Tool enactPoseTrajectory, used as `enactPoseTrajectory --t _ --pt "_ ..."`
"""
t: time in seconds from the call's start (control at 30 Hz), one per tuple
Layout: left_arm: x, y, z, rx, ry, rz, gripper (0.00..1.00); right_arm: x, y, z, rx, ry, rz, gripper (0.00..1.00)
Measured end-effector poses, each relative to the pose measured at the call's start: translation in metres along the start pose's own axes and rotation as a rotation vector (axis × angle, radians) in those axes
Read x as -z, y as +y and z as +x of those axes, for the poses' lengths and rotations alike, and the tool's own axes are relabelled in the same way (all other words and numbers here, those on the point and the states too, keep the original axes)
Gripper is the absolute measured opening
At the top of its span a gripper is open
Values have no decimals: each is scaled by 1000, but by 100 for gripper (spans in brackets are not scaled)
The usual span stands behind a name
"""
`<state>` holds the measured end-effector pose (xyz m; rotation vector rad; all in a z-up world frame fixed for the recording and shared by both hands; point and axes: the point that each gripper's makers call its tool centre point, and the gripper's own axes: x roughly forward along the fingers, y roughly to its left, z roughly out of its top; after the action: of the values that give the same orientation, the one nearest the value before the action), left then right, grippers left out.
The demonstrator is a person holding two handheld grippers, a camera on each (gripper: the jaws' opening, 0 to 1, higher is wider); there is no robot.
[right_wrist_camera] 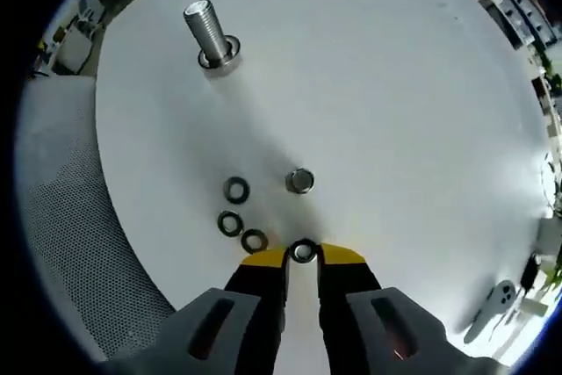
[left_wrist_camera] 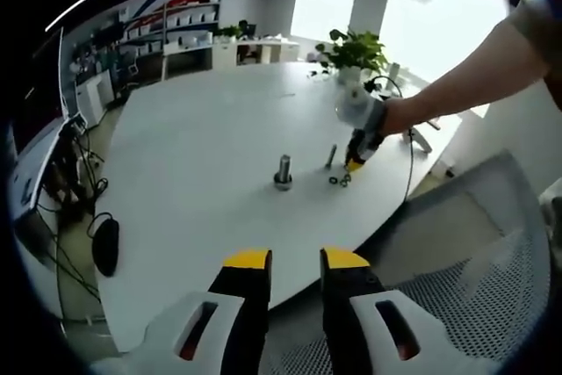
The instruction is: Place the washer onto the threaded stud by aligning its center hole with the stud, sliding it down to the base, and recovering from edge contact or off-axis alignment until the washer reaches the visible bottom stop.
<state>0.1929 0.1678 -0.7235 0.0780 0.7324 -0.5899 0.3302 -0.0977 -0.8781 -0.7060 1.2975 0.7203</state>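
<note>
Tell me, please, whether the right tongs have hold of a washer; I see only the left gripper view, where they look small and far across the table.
Observer: Yes, the right tongs are shut on a washer, pinched between their yellow tips.
Operator: Thank you. How many washers lie loose nearby?
Observer: Three loose washers lie on the table, just left of the tips in the right gripper view. A small metal piece lies just beyond the tips.
Operator: Is the stud free?
Observer: The threaded stud stands upright with a ring at its base; the threads above carry nothing.
</note>
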Motion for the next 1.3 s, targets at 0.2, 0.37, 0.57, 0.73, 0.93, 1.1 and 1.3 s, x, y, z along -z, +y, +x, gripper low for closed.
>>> enactPoseTrajectory --t 0.2,0.37,0.57,0.73,0.93,1.1,1.3 --pt "2 -3 2 13 13 8 20 0 0 0 16 -26 -13 14" --pt "1 -2 2 13 3 1 20 0 0 1 19 -36 1 14" --pt "0 -2 2 14 2 5 20 0 -1 2 20 -35 21 14" --pt "-1 -3 2 16 -6 7 20 0 -1 2 36 -32 31 14" --pt "1 -6 2 30 2 9 22 3 -2 2 50 -77 102 14" --pt "0 -6 2 36 -4 6 22 2 0 1 51 -70 102 14" --pt "4 -10 3 57 14 12 24 1 -1 1 47 -56 111 14"
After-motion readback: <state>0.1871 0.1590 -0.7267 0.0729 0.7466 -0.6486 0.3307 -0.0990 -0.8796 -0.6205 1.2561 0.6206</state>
